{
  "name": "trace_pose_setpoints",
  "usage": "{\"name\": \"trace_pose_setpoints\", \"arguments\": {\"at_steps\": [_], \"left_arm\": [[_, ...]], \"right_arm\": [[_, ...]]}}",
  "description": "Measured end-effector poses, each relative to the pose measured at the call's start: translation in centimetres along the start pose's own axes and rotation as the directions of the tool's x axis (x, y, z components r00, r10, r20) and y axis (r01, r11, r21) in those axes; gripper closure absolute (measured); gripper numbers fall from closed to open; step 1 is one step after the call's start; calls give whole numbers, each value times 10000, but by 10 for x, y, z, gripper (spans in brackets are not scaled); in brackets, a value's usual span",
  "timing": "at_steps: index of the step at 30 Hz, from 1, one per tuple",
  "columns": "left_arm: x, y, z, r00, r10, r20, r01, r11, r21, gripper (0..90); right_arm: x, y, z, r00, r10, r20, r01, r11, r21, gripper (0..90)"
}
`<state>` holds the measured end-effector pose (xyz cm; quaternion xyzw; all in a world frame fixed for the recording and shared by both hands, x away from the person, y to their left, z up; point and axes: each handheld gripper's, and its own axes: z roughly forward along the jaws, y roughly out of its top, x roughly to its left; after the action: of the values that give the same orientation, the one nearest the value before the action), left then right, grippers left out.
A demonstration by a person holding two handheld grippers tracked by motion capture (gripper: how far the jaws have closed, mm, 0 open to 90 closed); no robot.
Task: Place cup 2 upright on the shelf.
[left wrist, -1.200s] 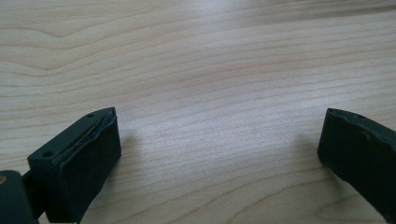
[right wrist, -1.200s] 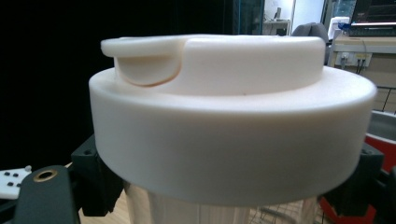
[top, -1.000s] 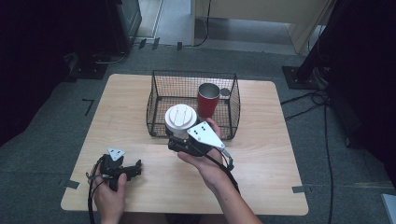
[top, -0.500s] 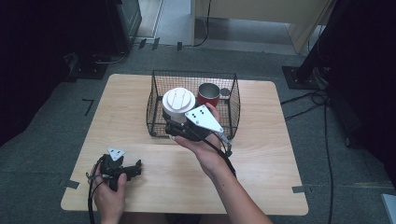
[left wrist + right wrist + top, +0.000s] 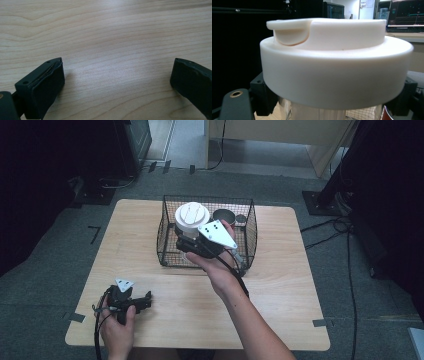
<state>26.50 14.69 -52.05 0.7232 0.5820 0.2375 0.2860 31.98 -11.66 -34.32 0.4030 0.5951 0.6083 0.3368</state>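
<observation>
The right gripper (image 5: 192, 244) is clamped just under the lid of the white-lidded cup (image 5: 191, 218), so the cup sits right between its jaws, standing upright with its long axis vertical and the lid poking up above them. In the right gripper view the lid (image 5: 336, 65) sits right up against the camera, jaws hugging both sides below it. Just below and beyond the cup is the wire basket (image 5: 207, 261), and the red cup (image 5: 223, 217) stands inside it a bit farther back. The left gripper (image 5: 131, 302) is well off near the table's front edge, jaws spread wide over bare wood (image 5: 112, 37), holding nothing. Compared to a second ago, the right hand has carried the cup from the basket's near wall up and over the basket, while the left hasn't budged
</observation>
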Motion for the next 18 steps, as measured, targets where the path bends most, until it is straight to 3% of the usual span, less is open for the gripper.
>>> {"name": "trace_pose_setpoints", "arguments": {"at_steps": [18], "left_arm": [[0, 0, 0, 10000, 16, -14, -16, 10000, 15, 1]], "right_arm": [[-6, -5, 36, 9994, -130, 321, 131, 9999, -36, 161]]}}
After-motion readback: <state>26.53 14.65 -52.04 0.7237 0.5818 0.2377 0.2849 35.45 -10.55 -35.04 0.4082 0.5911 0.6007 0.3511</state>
